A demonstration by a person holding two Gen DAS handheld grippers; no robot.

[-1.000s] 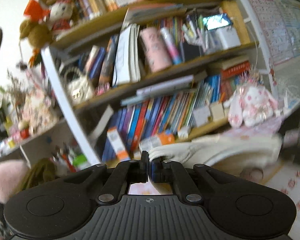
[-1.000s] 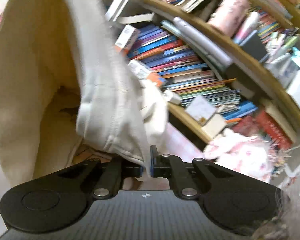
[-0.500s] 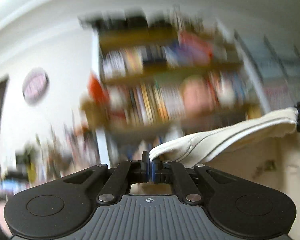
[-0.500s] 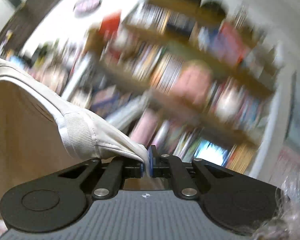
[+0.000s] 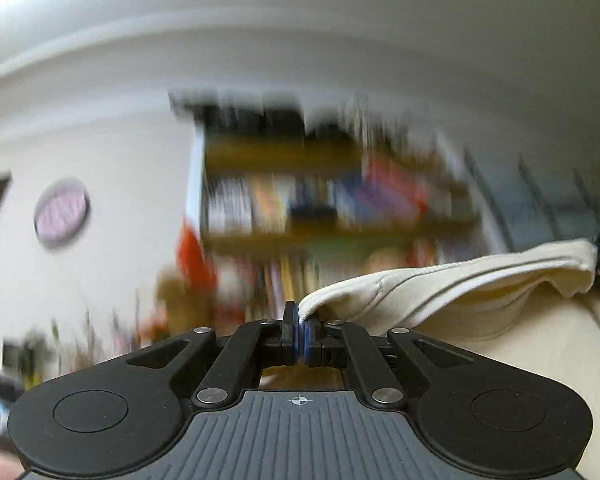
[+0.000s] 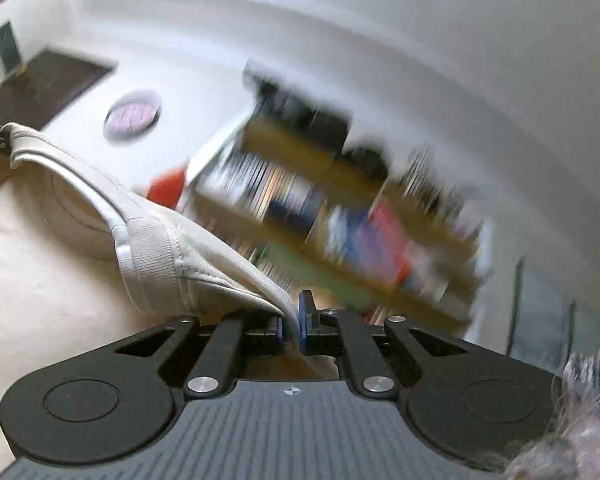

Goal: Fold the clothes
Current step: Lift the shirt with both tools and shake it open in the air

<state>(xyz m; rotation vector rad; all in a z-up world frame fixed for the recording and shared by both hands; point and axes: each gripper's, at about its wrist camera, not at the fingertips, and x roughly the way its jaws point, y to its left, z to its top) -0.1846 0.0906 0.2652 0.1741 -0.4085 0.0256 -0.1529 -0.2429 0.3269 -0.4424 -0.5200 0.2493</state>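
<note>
1. Since a second ago: both pairs of fingers have risen and tipped upward; the bookshelf (image 5: 332, 208) that filled the views now sits lower and blurred, with wall and ceiling above it.
2. Left fingers (image 5: 300, 330): closed on one top corner of the cream garment (image 5: 452, 292).
3. Right fingers (image 6: 294, 322): closed on the other top corner, by the ribbed band.
4. Garment: top edge stretched between my two pairs of fingers, its body hanging below them.
5. Done: garment lifted and spread.
6. Left, by my judgement: every fold, since none shows yet.
</note>
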